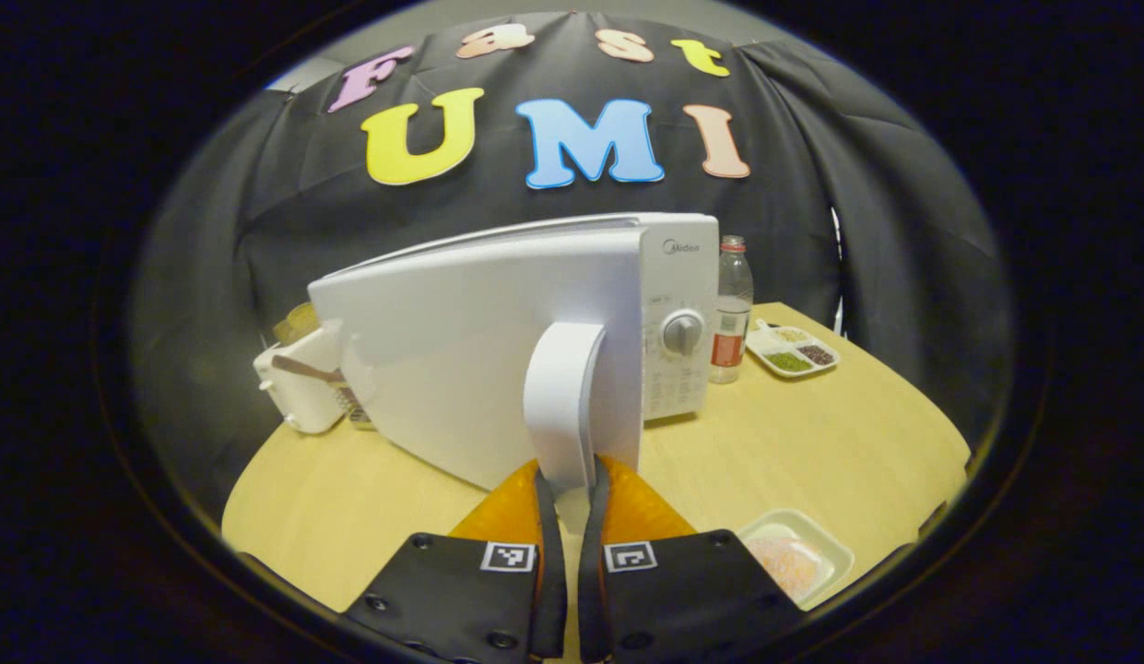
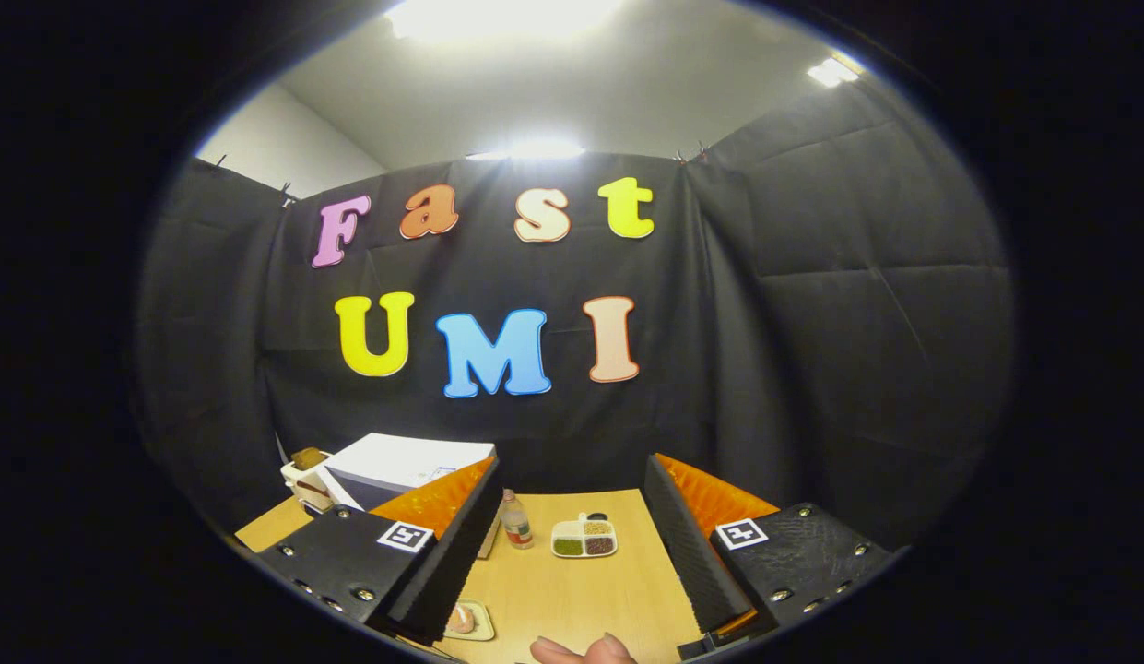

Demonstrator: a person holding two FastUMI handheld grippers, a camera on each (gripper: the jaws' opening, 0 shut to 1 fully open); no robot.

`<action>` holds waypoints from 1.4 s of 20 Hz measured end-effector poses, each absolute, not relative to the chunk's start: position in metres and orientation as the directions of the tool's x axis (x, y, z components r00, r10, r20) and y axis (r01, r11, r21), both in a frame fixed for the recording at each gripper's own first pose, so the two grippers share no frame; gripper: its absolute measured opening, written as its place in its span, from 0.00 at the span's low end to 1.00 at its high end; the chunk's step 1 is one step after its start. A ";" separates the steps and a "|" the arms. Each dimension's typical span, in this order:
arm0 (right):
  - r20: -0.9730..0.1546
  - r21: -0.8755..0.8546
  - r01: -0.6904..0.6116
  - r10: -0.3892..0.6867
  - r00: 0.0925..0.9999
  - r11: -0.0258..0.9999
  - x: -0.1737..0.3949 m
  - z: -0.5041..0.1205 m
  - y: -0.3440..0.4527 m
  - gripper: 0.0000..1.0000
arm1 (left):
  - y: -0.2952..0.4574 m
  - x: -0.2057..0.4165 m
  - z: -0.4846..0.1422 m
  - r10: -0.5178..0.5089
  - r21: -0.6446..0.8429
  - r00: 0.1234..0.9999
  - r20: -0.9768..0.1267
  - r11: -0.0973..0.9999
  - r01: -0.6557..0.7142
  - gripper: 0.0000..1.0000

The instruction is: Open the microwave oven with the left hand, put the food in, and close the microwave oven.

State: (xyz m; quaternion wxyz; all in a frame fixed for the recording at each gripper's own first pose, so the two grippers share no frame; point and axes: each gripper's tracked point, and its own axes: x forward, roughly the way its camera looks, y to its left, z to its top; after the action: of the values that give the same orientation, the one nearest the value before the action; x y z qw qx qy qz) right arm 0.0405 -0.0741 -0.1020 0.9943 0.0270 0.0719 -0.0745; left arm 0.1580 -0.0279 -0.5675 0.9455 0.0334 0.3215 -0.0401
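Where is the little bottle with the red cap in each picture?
Left gripper view: the bottle stands right of centre, just right of the microwave.
Right gripper view: the bottle is small, low near the centre, between the claw's fingers.
Shared landmark: the divided snack tray sits just right of it in both.

Bench (image 1: 811,443): pale wood top. White microwave (image 1: 535,323) on it, straight ahead of left jaws, door swung toward them. Clear bottle (image 1: 731,309), red cap, upright just beside microwave, right of left jaws. Divided tray (image 1: 793,350) of green and dark bits near bottle, farther right. Shallow tray of food (image 1: 793,553) close on right of left jaws. White container (image 1: 300,378) at microwave's far-left side, left of left jaws. In right gripper view, bottle and divided tray sit between the wide-apart right jaws, farther off.
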 end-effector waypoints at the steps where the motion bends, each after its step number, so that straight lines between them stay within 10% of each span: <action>1: -0.147 0.052 0.132 -0.123 0.981 0.990 0.040 -0.104 -0.070 0.95 | -0.014 0.146 -0.566 -0.030 0.046 0.785 -0.619 0.996 0.075 0.13; 8: -0.205 0.125 0.048 -0.021 0.979 0.991 0.038 -0.135 -0.028 0.96 | 0.081 0.080 -0.562 0.104 0.106 0.750 -0.653 0.993 -0.045 0.13; 20: -0.402 -0.001 0.107 -0.098 0.911 0.994 0.076 -0.241 0.076 0.97 | 0.184 0.045 -0.566 -0.097 -0.005 0.771 -0.629 0.993 0.120 0.16; 28: -0.527 -0.009 0.068 -0.062 0.848 0.998 0.095 -0.310 0.115 0.97 | 0.228 0.033 -0.569 -0.128 -0.101 0.754 -0.644 0.992 0.082 0.38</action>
State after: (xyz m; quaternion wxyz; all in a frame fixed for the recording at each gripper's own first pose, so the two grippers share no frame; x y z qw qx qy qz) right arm 0.0947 0.1155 -0.3097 0.9611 0.0050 0.2739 -0.0338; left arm 0.0329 0.2279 -0.5693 0.9360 -0.0330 0.3459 -0.0561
